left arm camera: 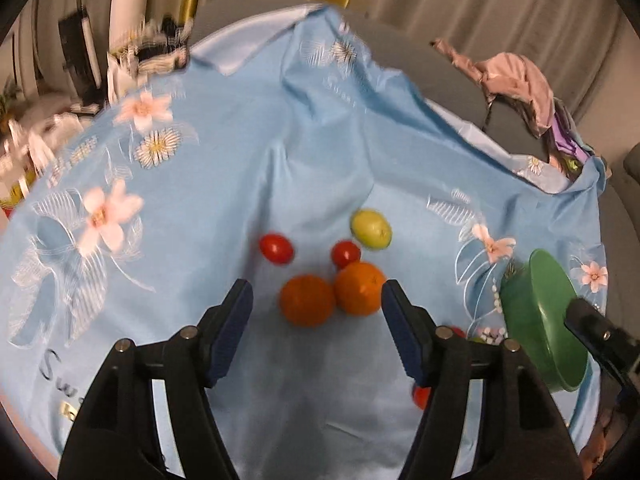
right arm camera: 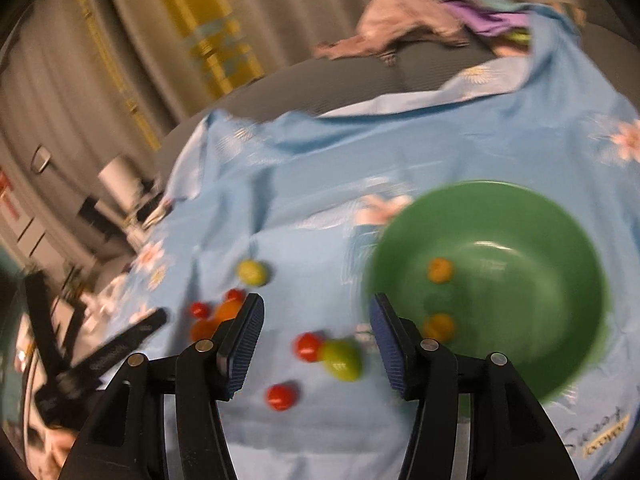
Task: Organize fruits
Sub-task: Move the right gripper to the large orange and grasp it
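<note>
In the left wrist view my left gripper (left arm camera: 315, 286) is open over the blue flowered cloth (left arm camera: 248, 168), gripping nothing. Just beyond its fingertips lie two oranges (left arm camera: 307, 300) (left arm camera: 360, 288), touching each other. Farther off are two red tomatoes (left arm camera: 276, 249) (left arm camera: 345, 253) and a yellow-green fruit (left arm camera: 371, 229). The right wrist view is blurred; my right gripper (right arm camera: 317, 300) is open and empty above a red tomato (right arm camera: 308, 346) that touches a green fruit (right arm camera: 342, 360). Another tomato (right arm camera: 281, 396) lies nearer. The green bowl (right arm camera: 560, 232) to the right holds two small orange fruits (right arm camera: 440, 270) (right arm camera: 438, 326).
The cloth covers a grey rounded seat or table (left arm camera: 448, 76) with pink and purple clothes (left arm camera: 520, 80) heaped at its far edge. Curtains hang behind, and clutter (left arm camera: 120, 64) stands off the left side. The bowl (left arm camera: 540, 320) is at the cloth's right edge in the left wrist view.
</note>
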Motion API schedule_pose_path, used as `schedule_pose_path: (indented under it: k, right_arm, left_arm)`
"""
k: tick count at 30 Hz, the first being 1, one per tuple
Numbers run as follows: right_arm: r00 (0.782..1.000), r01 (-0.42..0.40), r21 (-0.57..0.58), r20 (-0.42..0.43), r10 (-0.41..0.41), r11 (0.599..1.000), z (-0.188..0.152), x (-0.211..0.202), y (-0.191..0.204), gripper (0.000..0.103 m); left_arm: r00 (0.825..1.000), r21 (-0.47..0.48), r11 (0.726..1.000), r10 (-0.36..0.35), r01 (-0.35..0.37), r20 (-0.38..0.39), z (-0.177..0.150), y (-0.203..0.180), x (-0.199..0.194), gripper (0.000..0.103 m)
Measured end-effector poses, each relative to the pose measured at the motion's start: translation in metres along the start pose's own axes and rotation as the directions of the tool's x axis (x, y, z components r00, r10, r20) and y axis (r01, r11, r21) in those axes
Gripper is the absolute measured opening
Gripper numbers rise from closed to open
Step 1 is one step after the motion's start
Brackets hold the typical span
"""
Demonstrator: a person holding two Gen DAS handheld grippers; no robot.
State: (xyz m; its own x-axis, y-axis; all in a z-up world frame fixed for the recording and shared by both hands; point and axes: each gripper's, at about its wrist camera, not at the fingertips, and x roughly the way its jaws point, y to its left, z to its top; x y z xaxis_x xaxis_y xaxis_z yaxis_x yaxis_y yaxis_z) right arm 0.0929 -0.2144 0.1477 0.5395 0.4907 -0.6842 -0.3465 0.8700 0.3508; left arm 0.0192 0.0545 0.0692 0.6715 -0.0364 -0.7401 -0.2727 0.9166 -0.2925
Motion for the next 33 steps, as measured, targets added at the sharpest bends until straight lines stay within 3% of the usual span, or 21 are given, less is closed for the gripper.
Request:
schedule_pose_path:
  k: [4, 8, 10, 13, 21, 24, 28, 29, 33]
  right_arm:
    - [0.986, -0.107, -0.030, -0.130, 0.102, 0.994, 0.014, 0.045, 0.035, 0.055]
    - [0.955, -0.172, 0.029, -0.240, 0.174, 0.985, 0.019, 0.102, 0.054, 0.055]
    - [0.944, -0.175, 0.041, -0.277, 0.179, 0.984, 0.014, 0.122, 0.056, 0.055]
    - [0.942, -0.106, 0.030, -0.317, 0.110, 0.994, 0.001, 0.141, 0.056, 0.056]
    - [0.928, -0.094, 0.009, -0.361, 0.091, 0.996, -0.012, 0.157, 0.052, 0.056]
    - [0.923, -0.090, 0.030, -0.374, 0.095, 0.995, -0.013, 0.161, 0.047, 0.049]
    - [0.922, -0.098, 0.053, -0.370, 0.111, 0.994, -0.012, 0.160, 0.042, 0.048]
    - [0.923, -0.093, 0.054, -0.369, 0.106, 0.994, -0.012, 0.160, 0.042, 0.047]
    - [0.931, -0.078, 0.070, -0.350, 0.098, 0.994, -0.009, 0.150, 0.036, 0.047]
  left_arm:
    - [0.999, -0.018, 1.000, 0.007, -0.007, -0.034, 0.001, 0.007, 0.011, 0.064]
    - [0.999, -0.010, 1.000, 0.028, -0.028, -0.046, 0.001, 0.011, 0.020, 0.061]
    - [0.996, 0.005, 0.999, 0.033, -0.033, -0.078, -0.001, 0.010, 0.029, 0.057]
    - [0.994, 0.005, 0.999, 0.035, -0.035, -0.103, -0.003, 0.012, 0.039, 0.056]
    - [0.990, 0.013, 1.000, 0.027, -0.026, -0.135, -0.006, 0.009, 0.053, 0.053]
    - [0.988, 0.030, 0.999, 0.036, -0.031, -0.149, -0.009, 0.007, 0.060, 0.053]
    - [0.990, 0.045, 0.998, 0.045, -0.040, -0.136, -0.009, 0.002, 0.060, 0.049]
    - [0.990, 0.052, 0.998, 0.046, -0.039, -0.131, -0.009, 0.001, 0.061, 0.043]
    - [0.991, 0.049, 0.998, 0.047, -0.041, -0.127, -0.010, -0.001, 0.061, 0.042]
